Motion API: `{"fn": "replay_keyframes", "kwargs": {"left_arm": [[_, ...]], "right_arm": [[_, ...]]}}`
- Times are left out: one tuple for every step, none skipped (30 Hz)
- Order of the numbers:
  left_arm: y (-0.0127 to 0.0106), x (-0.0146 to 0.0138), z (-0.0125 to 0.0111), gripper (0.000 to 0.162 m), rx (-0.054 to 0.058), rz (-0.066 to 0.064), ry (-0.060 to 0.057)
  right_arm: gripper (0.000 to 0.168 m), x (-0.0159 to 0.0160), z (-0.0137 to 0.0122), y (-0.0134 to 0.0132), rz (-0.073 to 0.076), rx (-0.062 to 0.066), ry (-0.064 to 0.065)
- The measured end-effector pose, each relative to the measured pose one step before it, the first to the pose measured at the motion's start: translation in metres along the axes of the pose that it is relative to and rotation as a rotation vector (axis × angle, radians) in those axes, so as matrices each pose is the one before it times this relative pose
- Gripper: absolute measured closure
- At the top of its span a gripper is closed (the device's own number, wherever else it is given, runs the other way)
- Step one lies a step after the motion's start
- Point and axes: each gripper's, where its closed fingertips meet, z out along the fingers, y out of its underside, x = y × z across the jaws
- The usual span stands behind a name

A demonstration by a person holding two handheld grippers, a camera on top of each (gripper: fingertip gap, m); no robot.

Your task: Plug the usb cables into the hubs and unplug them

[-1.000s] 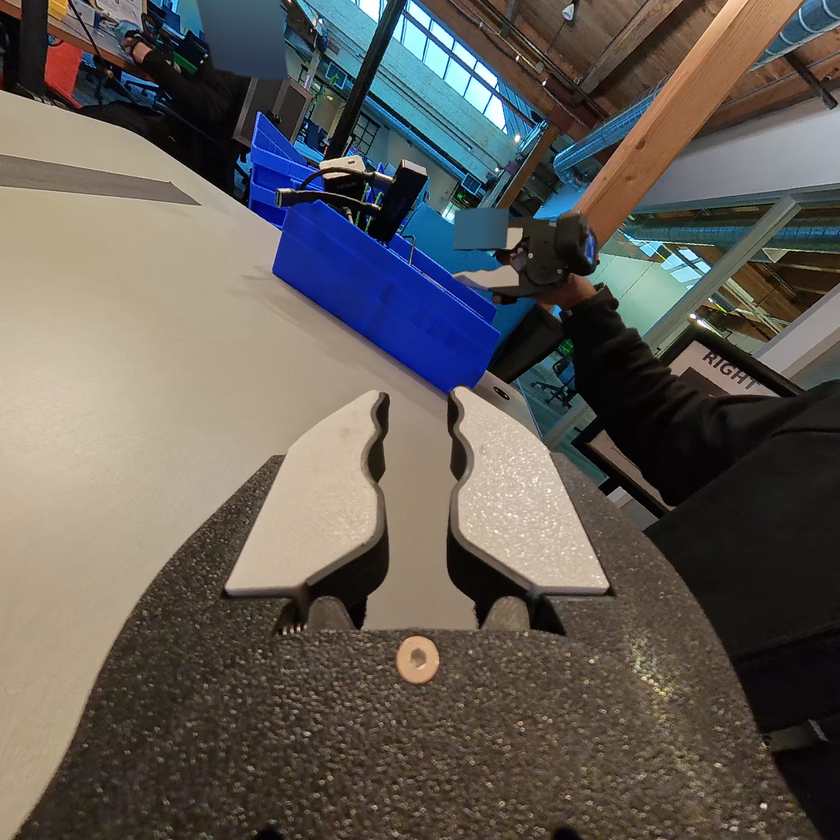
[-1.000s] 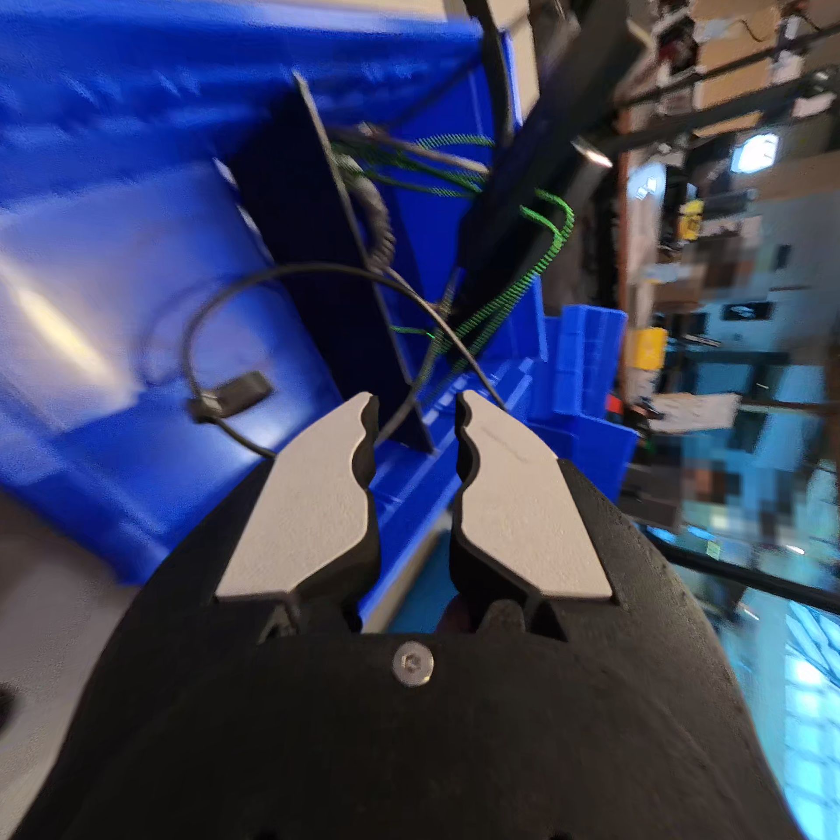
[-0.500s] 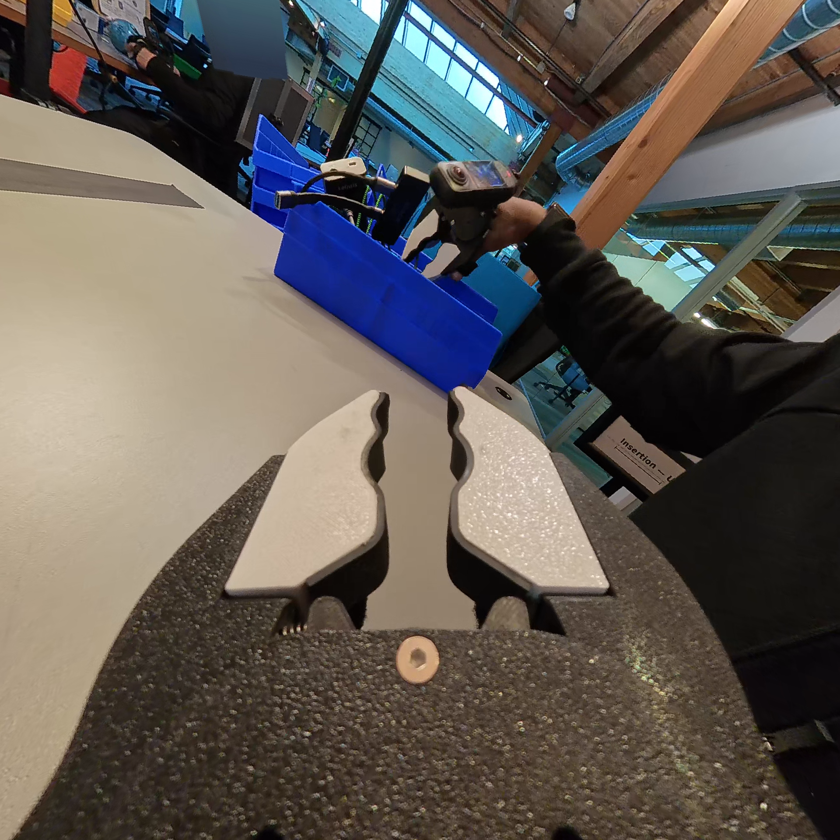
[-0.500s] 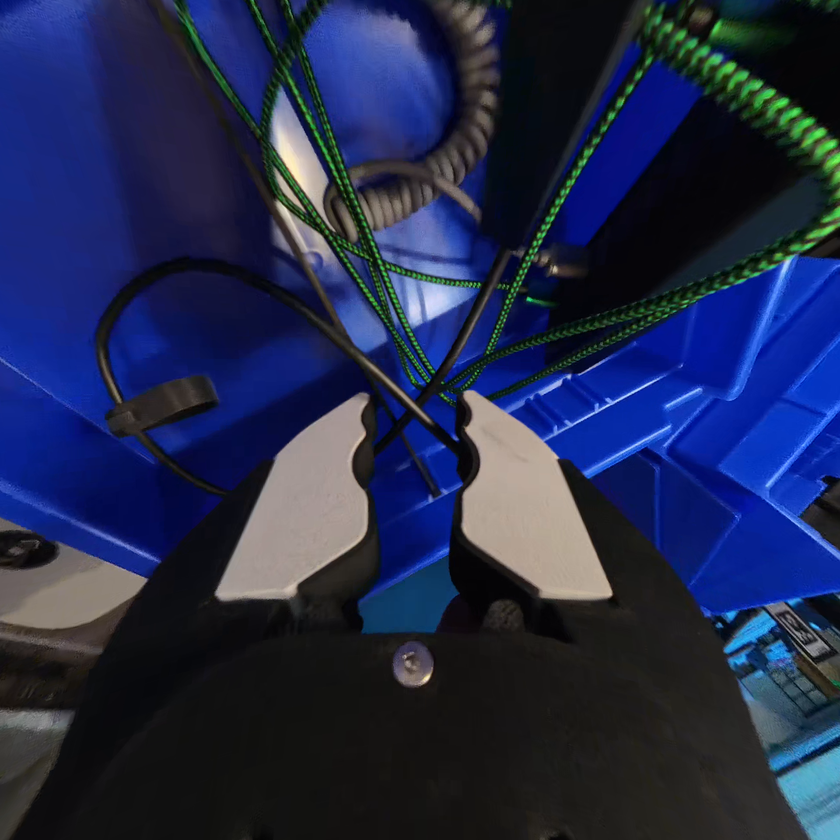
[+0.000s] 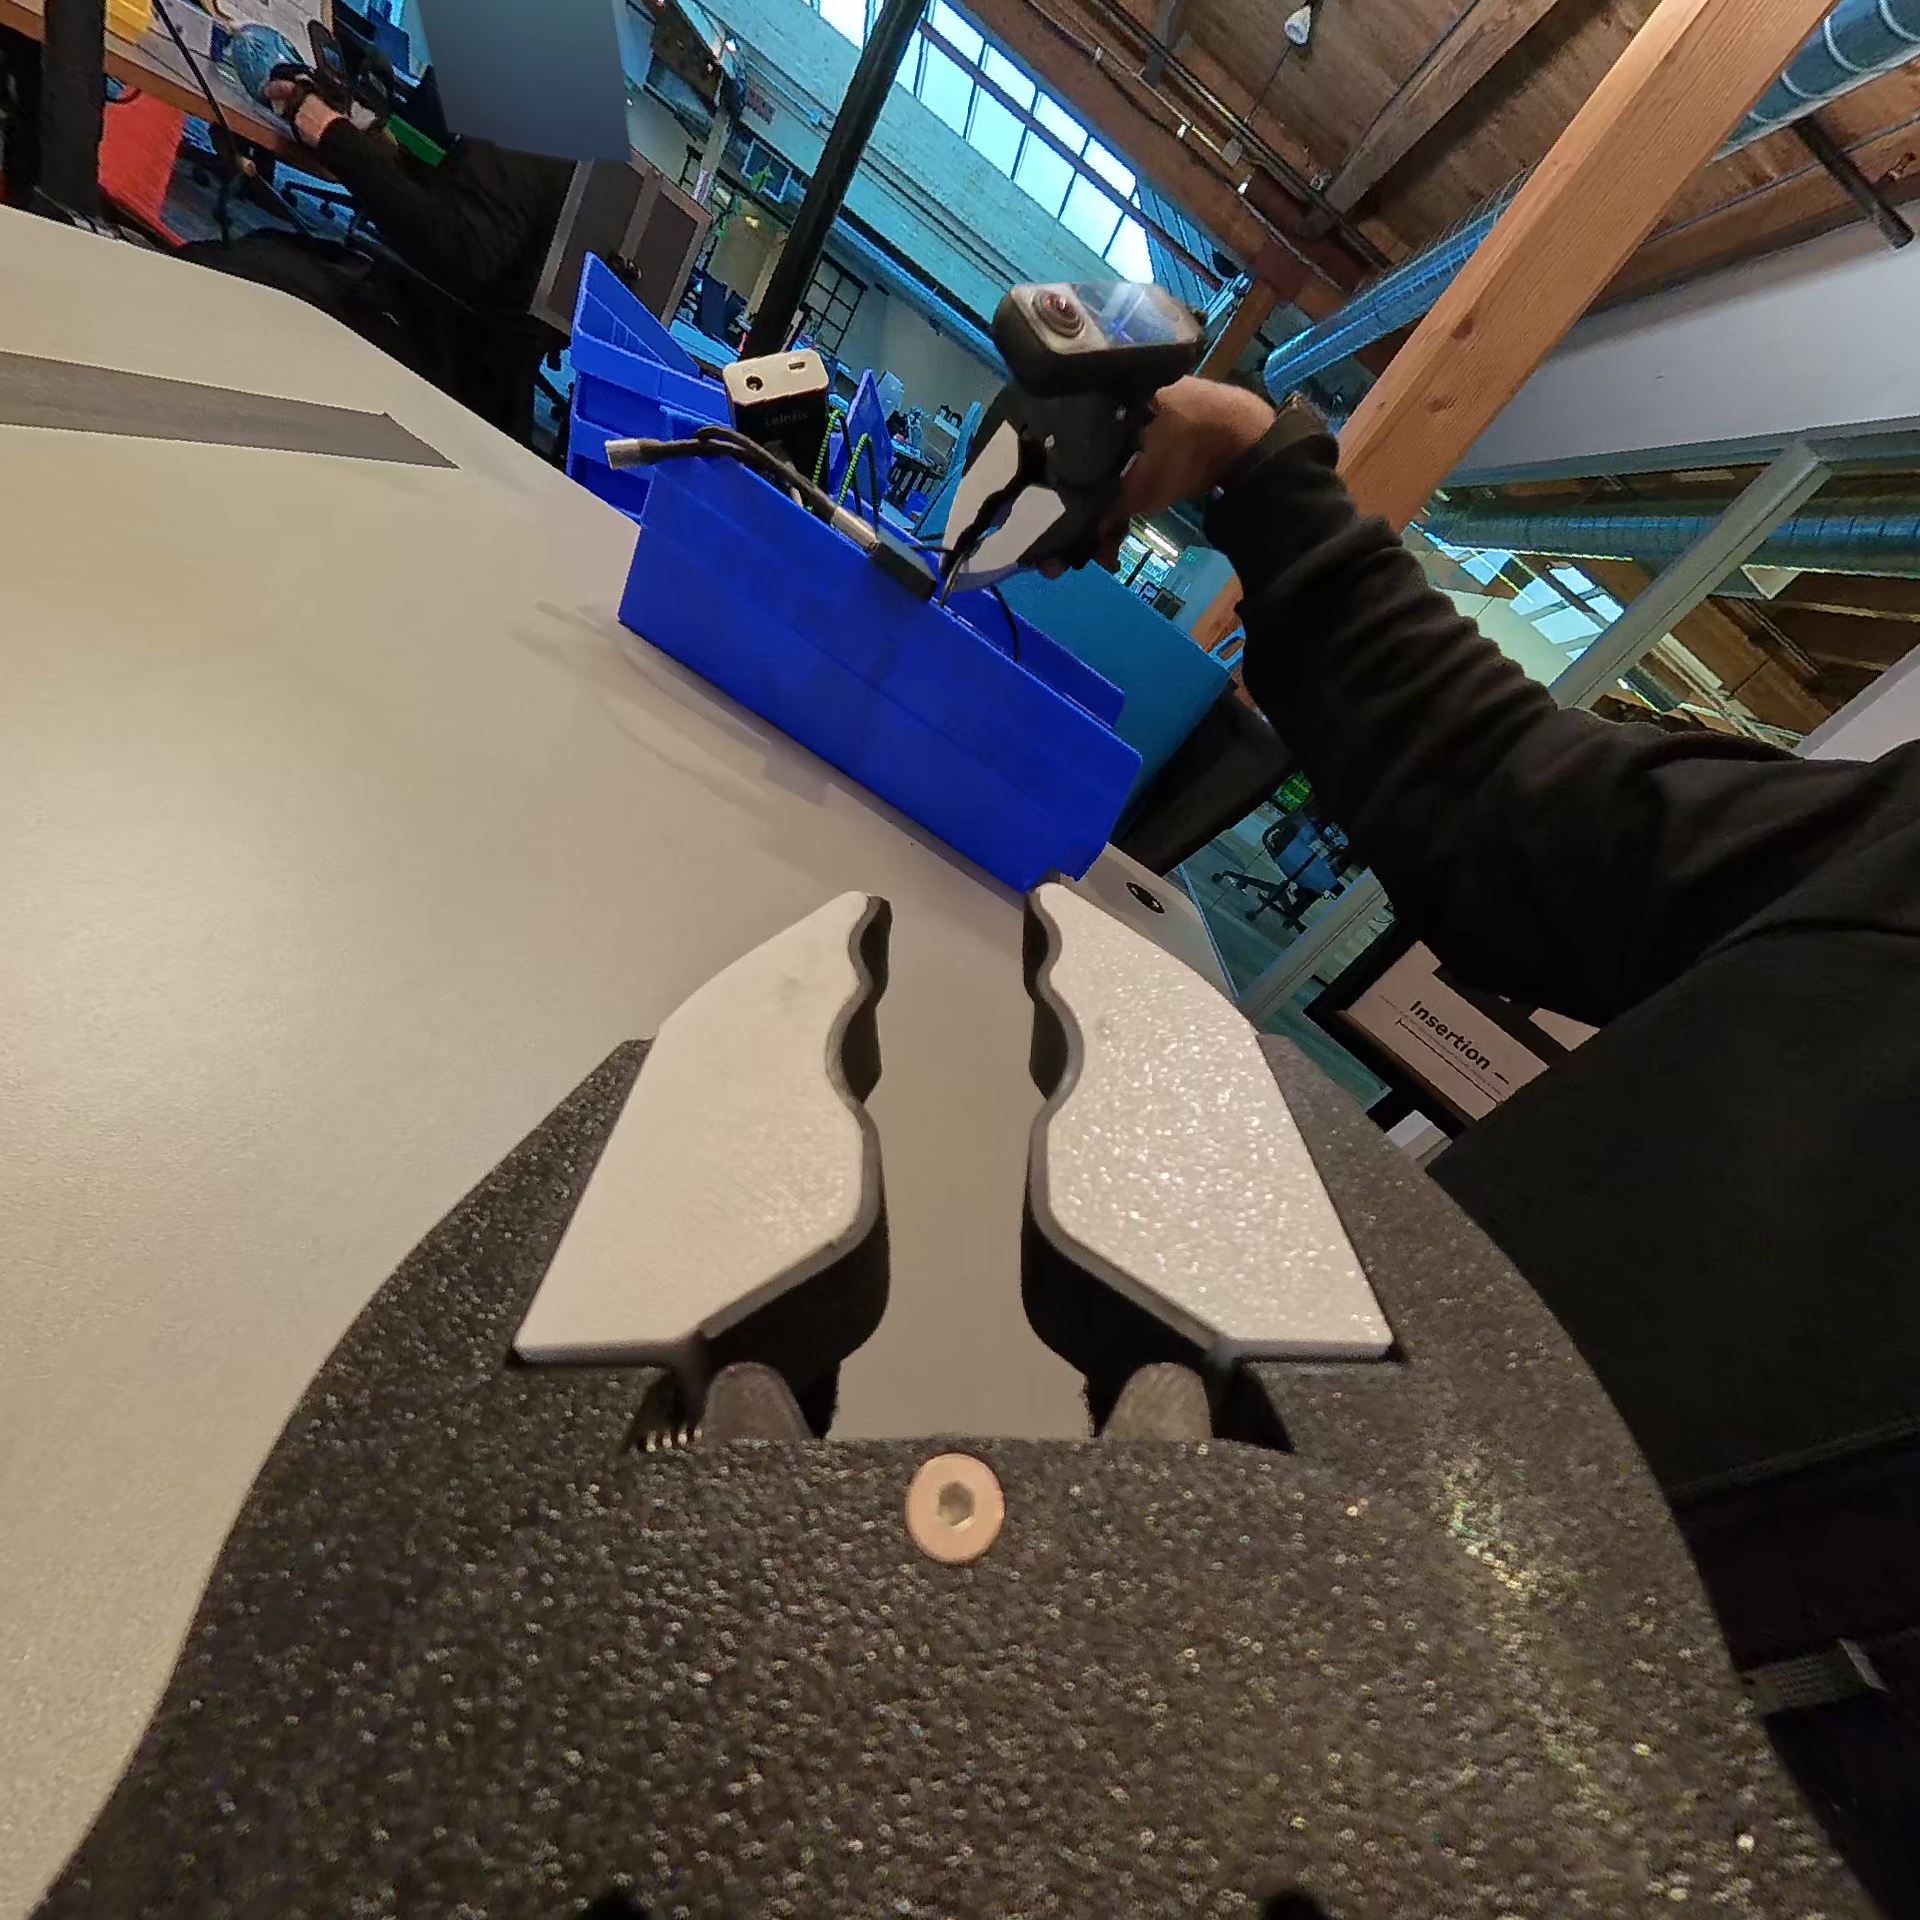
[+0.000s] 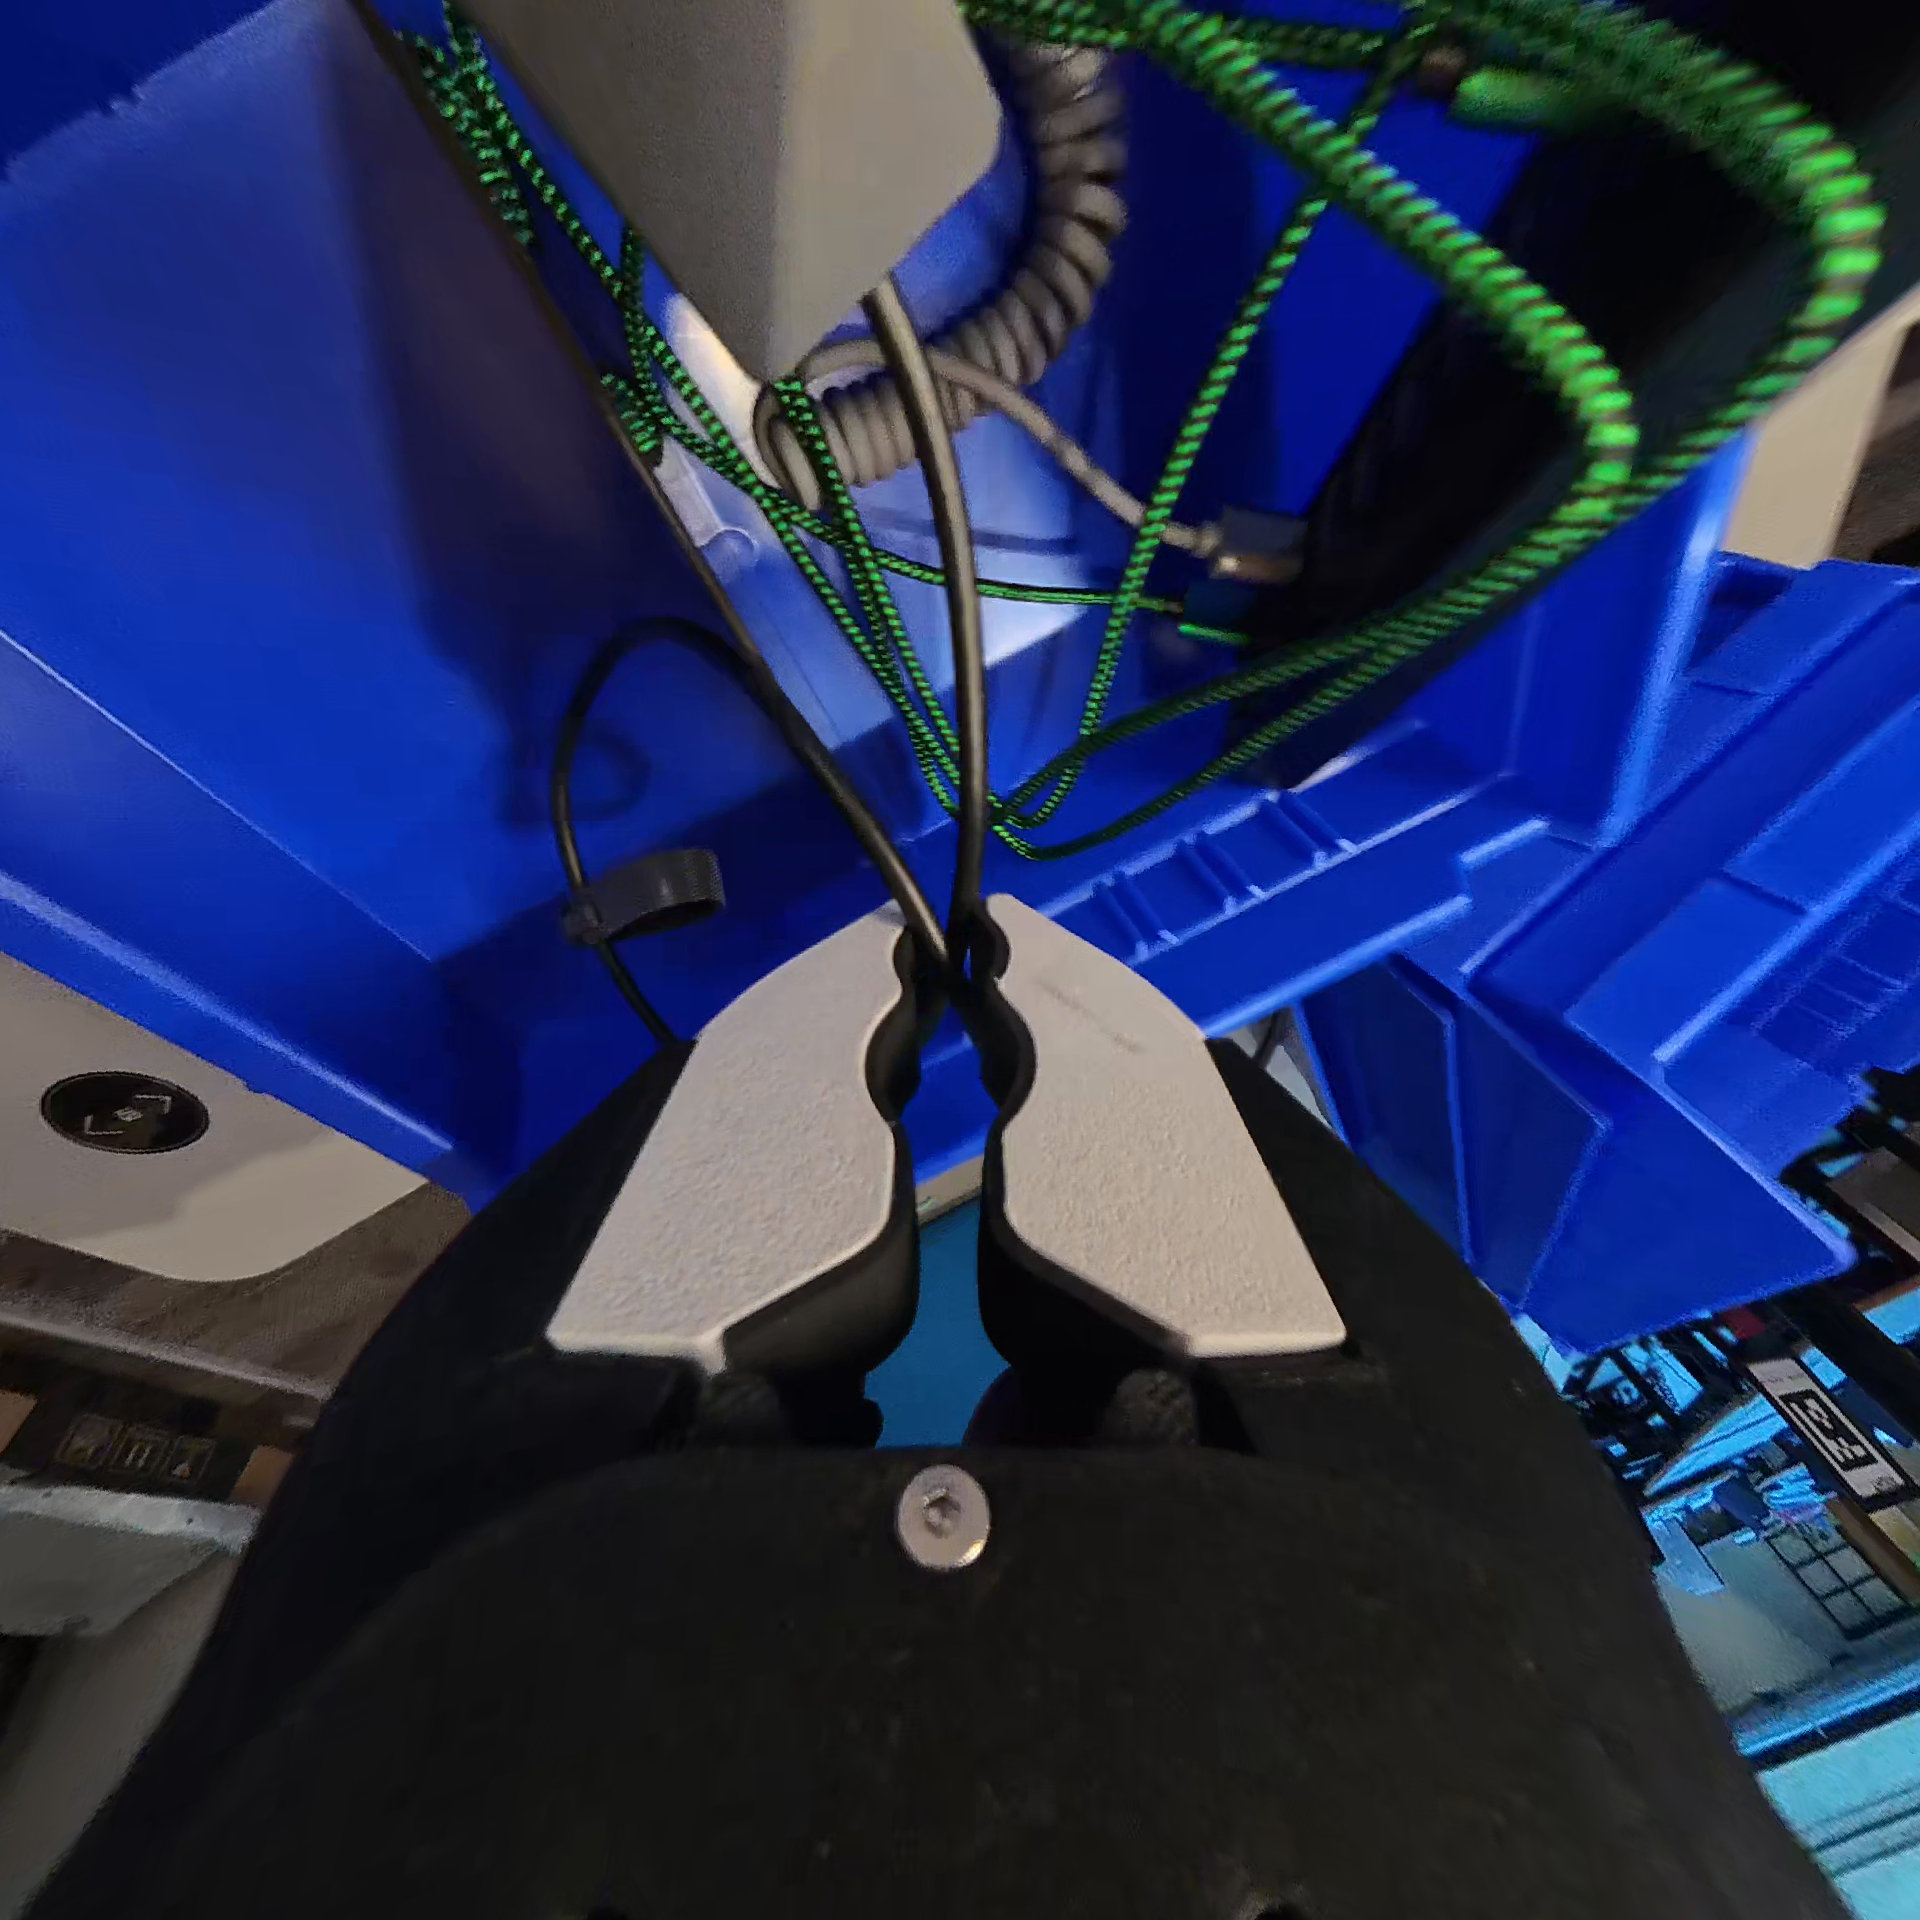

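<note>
A blue bin point(image 5: 873, 675) on the grey table point(image 5: 312, 779) holds the hubs and USB cables. My right gripper point(image 6: 951, 930) is inside the bin point(image 6: 312, 520) and shut on two crossing strands of thin black cable point(image 6: 961, 675). One strand runs up to a grey hub point(image 6: 790, 156). Green braided cables point(image 6: 1558, 343) and a grey coiled cable point(image 6: 1039, 312) hang around it. In the left wrist view the right gripper point(image 5: 982, 540) hangs over the bin beside an upright hub point(image 5: 779, 400) and a loose plug point(image 5: 629, 454). My left gripper point(image 5: 956, 914) is open and empty, low over the table.
More blue bins point(image 5: 613, 332) stand behind the first one. A person sits at a far desk at the upper left point(image 5: 436, 197). A wooden post point(image 5: 1538, 229) rises at the right. The table's near right edge point(image 5: 1143, 904) is just beyond my left fingertips. Left tips to right tips: about 45 cm.
My right gripper has pushed deeper into the bin and shut on the black cable. The hub and cable plugs have shifted in the left wrist view. My left gripper has stayed still.
</note>
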Motion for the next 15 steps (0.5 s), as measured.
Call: {"fn": "replay_keyframes", "kwargs": {"left_arm": [[0.00006,0.00009,-0.00005,0.138,-0.0002,0.0009,-0.0006],[0.00004,-0.00004,0.00004,0.138,0.0001,0.001,-0.0003],[0.00005,0.00012,0.00005,0.138,-0.0002,0.0008,-0.0002],[0.00006,0.00004,0.00007,0.138,-0.0008,0.0006,-0.0002],[0.00027,0.00009,0.00006,0.138,-0.0014,0.0008,0.0001],[0.00019,0.00011,0.00014,0.137,-0.0015,0.0009,0.0001],[0.00024,0.0002,0.00009,0.138,-0.0014,0.0009,0.0],[0.00031,0.00016,0.00018,0.137,-0.0014,0.0003,0.0],[0.00039,0.00033,0.00011,0.137,-0.0015,0.0003,0.0004],[0.00033,0.00041,0.00027,0.137,-0.0019,0.0001,0.001],[0.00039,0.0002,0.00023,0.137,-0.0021,0.0006,0.0007],[0.00033,0.00022,0.00019,0.137,-0.0018,0.0011,-0.0001],[0.00008,0.0001,0.00003,0.137,-0.0004,0.001,-0.0003],[0.00004,0.00001,0.00004,0.138,0.0001,0.0001,-0.0005],[0.00009,-0.00001,0.0,0.138,0.0,-0.0003,0.0002]], "right_arm": [[0.164,0.00528,-0.00632,-0.00162,0.0058,0.0154,0.0209],[0.165,0.00622,-0.00714,-0.00301,0.0041,0.0235,0.0262],[0.165,0.00816,-0.00768,-0.00462,0.0049,0.0307,0.0386],[0.166,0.01013,-0.00784,-0.0059,0.0076,0.0361,0.0494],[0.166,0.00935,-0.00724,-0.00645,0.0094,0.0376,0.0449],[0.166,0.00915,-0.0063,-0.00689,0.0087,0.0401,0.0471],[0.166,0.0094,-0.00457,-0.00687,0.01,0.0414,0.0517],[0.166,0.00796,-0.0024,-0.00498,0.0161,0.034,0.0429],[0.166,0.00846,0.00004,-0.00279,0.0146,0.0248,0.0497],[0.166,0.01051,0.00163,-0.00106,0.0103,0.0186,0.0686],[0.165,0.00837,0.00319,0.00083,0.0135,0.0117,0.0566],[0.165,0.00563,0.00417,0.0018,0.0202,0.0091,0.0444],[0.165,0.00069,0.00488,0.00295,0.0246,0.0033,0.0188],[0.165,-0.00417,0.0051,0.00512,0.013,-0.009,-0.0053],[0.166,-0.00605,0.00532,0.00676,-0.0023,-0.0198,-0.0105]]}}
